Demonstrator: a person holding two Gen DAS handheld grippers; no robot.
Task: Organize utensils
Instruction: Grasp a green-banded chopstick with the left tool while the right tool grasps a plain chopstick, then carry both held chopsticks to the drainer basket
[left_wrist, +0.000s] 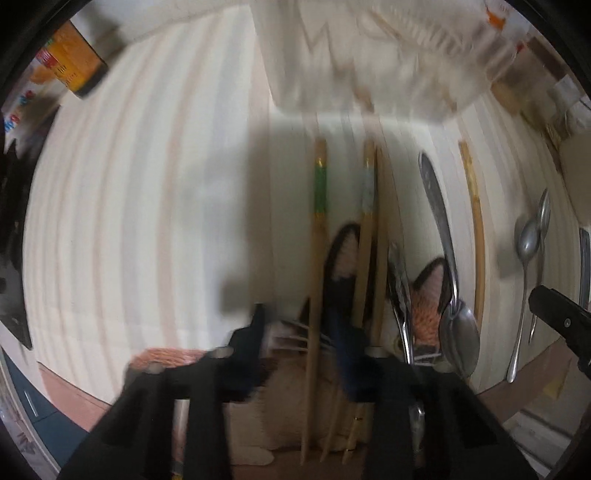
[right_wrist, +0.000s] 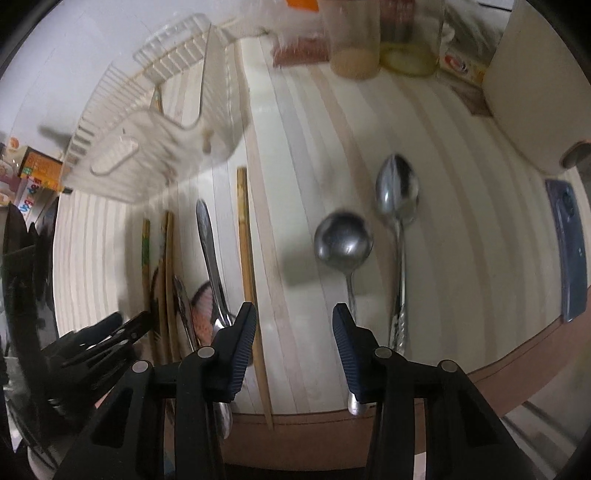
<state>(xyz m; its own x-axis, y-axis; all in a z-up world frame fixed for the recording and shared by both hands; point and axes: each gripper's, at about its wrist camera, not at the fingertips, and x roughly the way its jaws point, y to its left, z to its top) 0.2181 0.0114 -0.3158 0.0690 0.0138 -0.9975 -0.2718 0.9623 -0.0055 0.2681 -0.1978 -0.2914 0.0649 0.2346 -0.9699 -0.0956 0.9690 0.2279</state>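
Utensils lie on a cream striped table. In the left wrist view my left gripper (left_wrist: 299, 332) is open, its jaws on either side of a green-banded chopstick (left_wrist: 318, 236). More chopsticks (left_wrist: 369, 236) and two metal spoons (left_wrist: 441, 236) lie just right of it, over a cat-shaped mat (left_wrist: 428, 314). In the right wrist view my right gripper (right_wrist: 294, 325) is open and empty above the table. A round spoon (right_wrist: 342, 240) and a long oval spoon (right_wrist: 398, 195) lie just ahead and right. A lone chopstick (right_wrist: 246, 258) lies by its left jaw.
A clear plastic slatted utensil holder (right_wrist: 155, 122) stands at the back left. Jars (right_wrist: 354, 37) and a white appliance (right_wrist: 535, 81) stand at the back. A blue phone (right_wrist: 569, 243) lies at the right. An orange box (left_wrist: 75, 62) sits far left. The table's front edge (right_wrist: 517, 358) is close.
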